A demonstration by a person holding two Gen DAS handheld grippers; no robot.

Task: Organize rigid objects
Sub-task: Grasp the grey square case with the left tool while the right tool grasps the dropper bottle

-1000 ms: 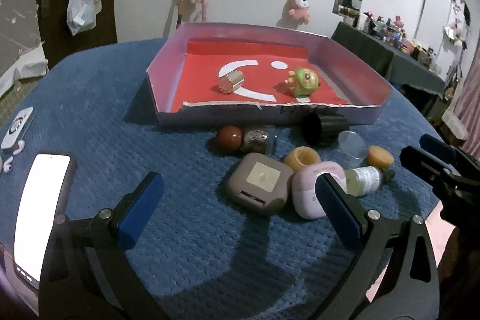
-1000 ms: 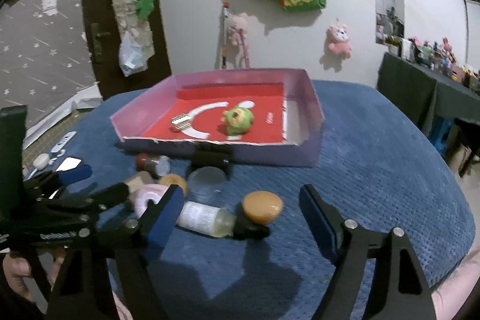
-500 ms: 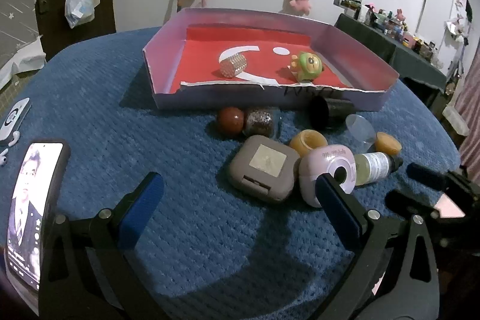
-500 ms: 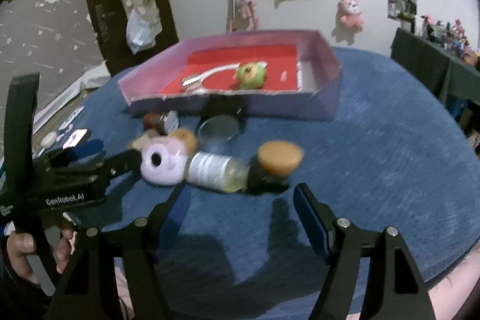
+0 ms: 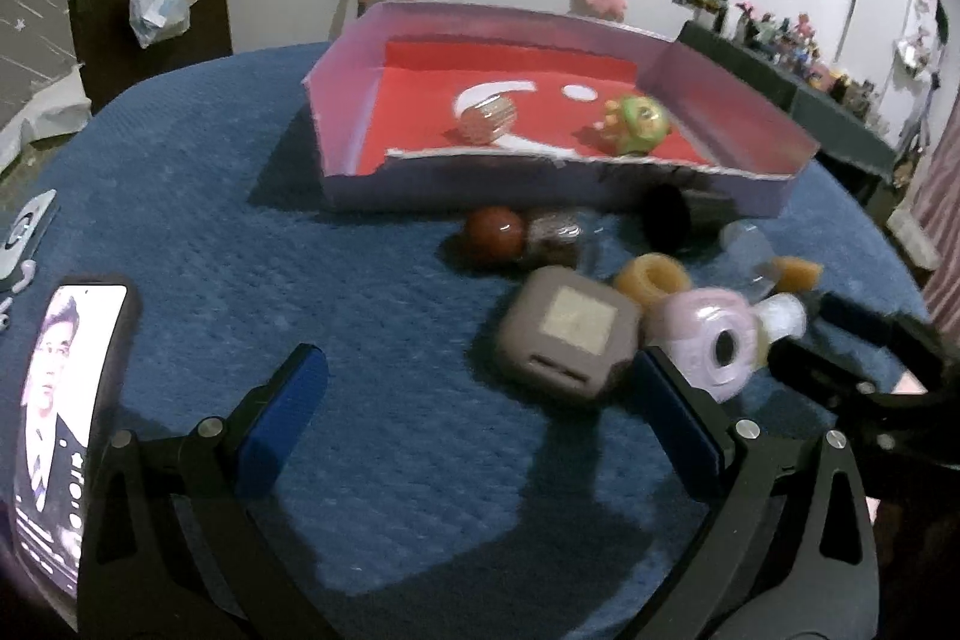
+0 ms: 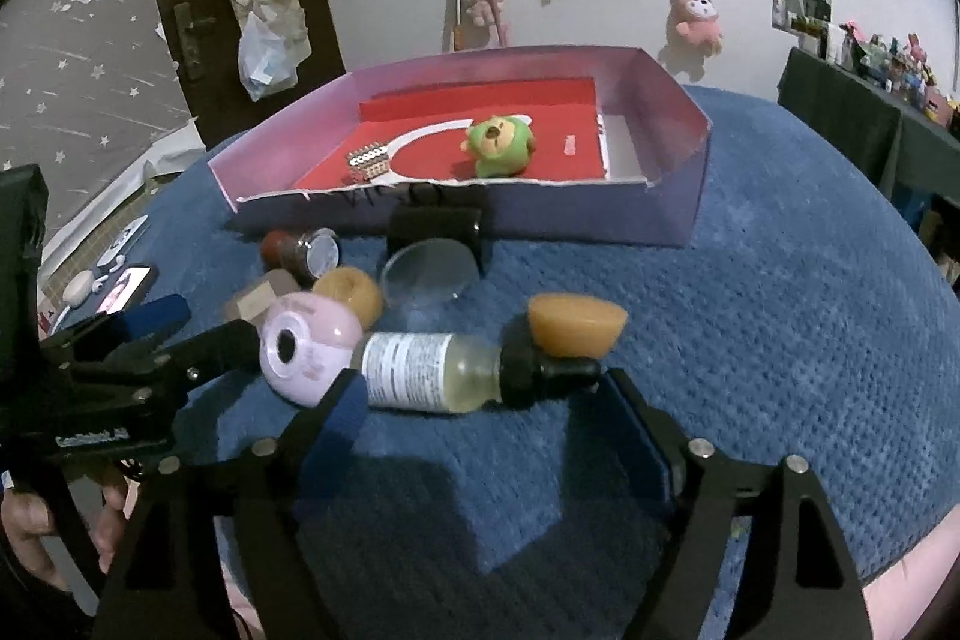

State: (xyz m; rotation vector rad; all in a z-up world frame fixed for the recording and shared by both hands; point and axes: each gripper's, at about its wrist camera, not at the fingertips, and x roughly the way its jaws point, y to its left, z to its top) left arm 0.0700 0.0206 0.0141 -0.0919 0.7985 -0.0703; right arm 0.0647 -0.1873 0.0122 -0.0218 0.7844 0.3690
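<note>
A pink box with a red floor (image 5: 384, 136) (image 6: 684, 214) holds a green toy (image 5: 636, 124) (image 6: 498, 145) and a small beaded cylinder (image 5: 486, 118) (image 6: 367, 160). In front of it lie a taupe square case (image 5: 567, 334), a pink round case (image 5: 711, 346) (image 6: 306, 346), a dropper bottle (image 6: 444, 370), an orange ring (image 5: 651, 277), an orange cap (image 6: 576, 325), a black cylinder (image 6: 435, 226) and a red ball (image 5: 495, 232). My left gripper (image 5: 474, 418) is open, just short of the taupe case. My right gripper (image 6: 486, 412) is open with the bottle between its fingertips.
A lit phone (image 5: 66, 400) lies at the blue table's left edge with earbuds and a white case (image 5: 27, 232) beyond it. A clear lid (image 6: 429, 268) leans by the black cylinder. A dark shelf of small items (image 5: 798, 58) stands at the right.
My right gripper has moved forward and down until its fingers flank the dropper bottle. My left gripper has drifted slightly toward the taupe case. Both stay open.
</note>
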